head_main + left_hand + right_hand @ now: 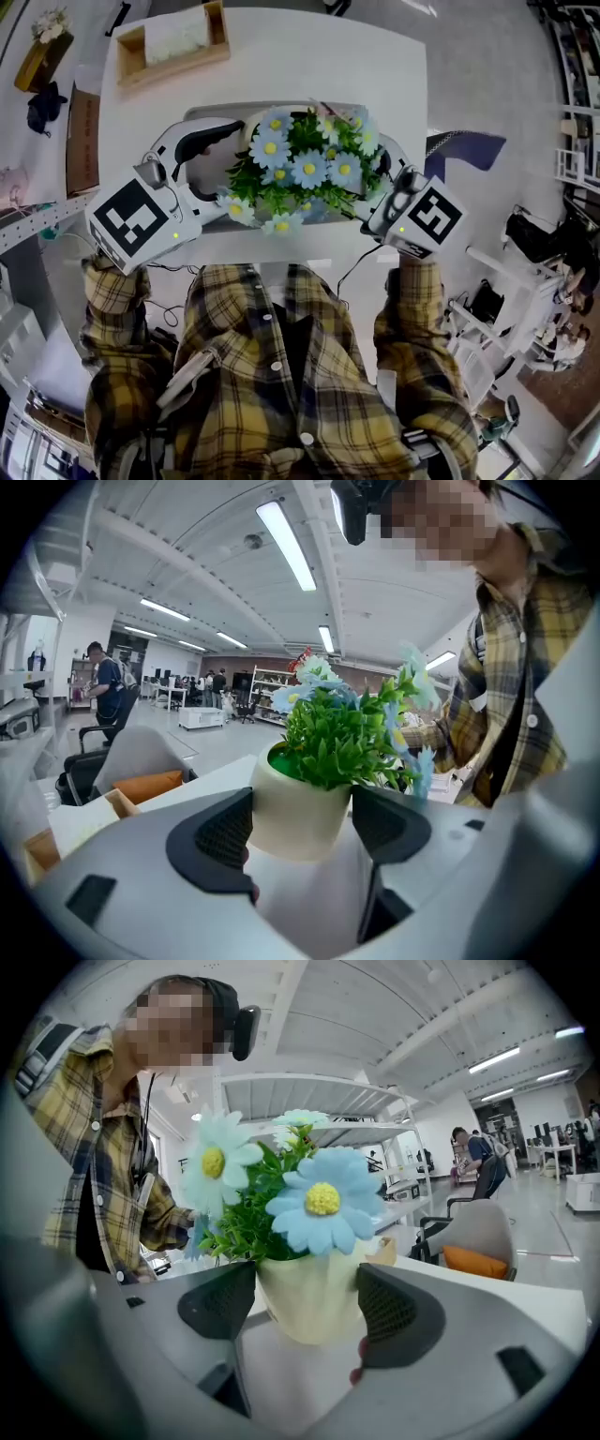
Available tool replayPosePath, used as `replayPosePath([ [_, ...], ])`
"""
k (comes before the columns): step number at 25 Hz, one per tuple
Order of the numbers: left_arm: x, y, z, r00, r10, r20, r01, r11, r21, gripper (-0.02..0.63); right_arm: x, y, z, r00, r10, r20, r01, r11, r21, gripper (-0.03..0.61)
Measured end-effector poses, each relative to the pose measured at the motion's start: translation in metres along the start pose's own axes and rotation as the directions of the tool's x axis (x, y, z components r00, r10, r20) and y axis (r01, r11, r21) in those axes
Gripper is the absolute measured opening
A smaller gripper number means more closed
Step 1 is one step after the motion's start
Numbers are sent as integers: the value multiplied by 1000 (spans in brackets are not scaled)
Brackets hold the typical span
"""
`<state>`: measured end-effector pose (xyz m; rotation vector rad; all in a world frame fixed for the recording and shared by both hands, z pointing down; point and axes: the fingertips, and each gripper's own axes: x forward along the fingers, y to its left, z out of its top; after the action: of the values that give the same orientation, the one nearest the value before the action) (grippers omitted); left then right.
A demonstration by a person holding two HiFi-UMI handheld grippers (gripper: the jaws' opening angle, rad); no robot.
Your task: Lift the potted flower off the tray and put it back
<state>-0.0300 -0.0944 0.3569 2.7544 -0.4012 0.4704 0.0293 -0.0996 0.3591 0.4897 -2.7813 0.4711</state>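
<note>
Plainly, both claws were clamped on the potted flower (305, 169), a cream round pot of pale-blue daisies and green leaves. The left gripper (298, 822) had its dark ribbed pads pressed against opposite sides of the pot wall, and the right gripper (307, 1302) pinched it likewise from the other side. The plant sat between them over the shallow grey tray (214, 112) on the white table (309, 56).

To do this lift well, I judged that the two grippers should rise together at one pace and level, so the pot would not twist or slide between the pads. The squeeze needed to be firm but steady, since the smooth tapered wall could slip downward. Coming back, it should descend straight and be let go only once the base was seated.

From the head view, foliage covered the pot's body, its base and the tray floor beneath. Neither gripper view showed the underside or the tray, so I could not tell whether the pot rested there or hung just clear.
</note>
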Motion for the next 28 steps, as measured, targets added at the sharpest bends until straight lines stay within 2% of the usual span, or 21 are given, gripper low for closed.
replayPosePath([
  [6, -7, -5, 19, 1000, 3, -6, -3, 1000, 22, 319, -10, 3, 23, 999, -16, 33, 17, 999, -28, 330],
  [11, -4, -4, -4, 1000, 10, 25, -10, 1000, -1, 319, -1, 0, -3, 997, -18, 71, 17, 1000, 7, 330],
  [16, -6, -6, 1, 998, 18, 58, -17, 1000, -17, 319, -4, 3, 3, 994, -42, 102, 40, 999, 15, 330],
  [28, 4, -8, -8, 997, -16, 69, 18, 999, -28, 319, -9, 2, -8, 993, -87, 79, 87, 996, 5, 330],
])
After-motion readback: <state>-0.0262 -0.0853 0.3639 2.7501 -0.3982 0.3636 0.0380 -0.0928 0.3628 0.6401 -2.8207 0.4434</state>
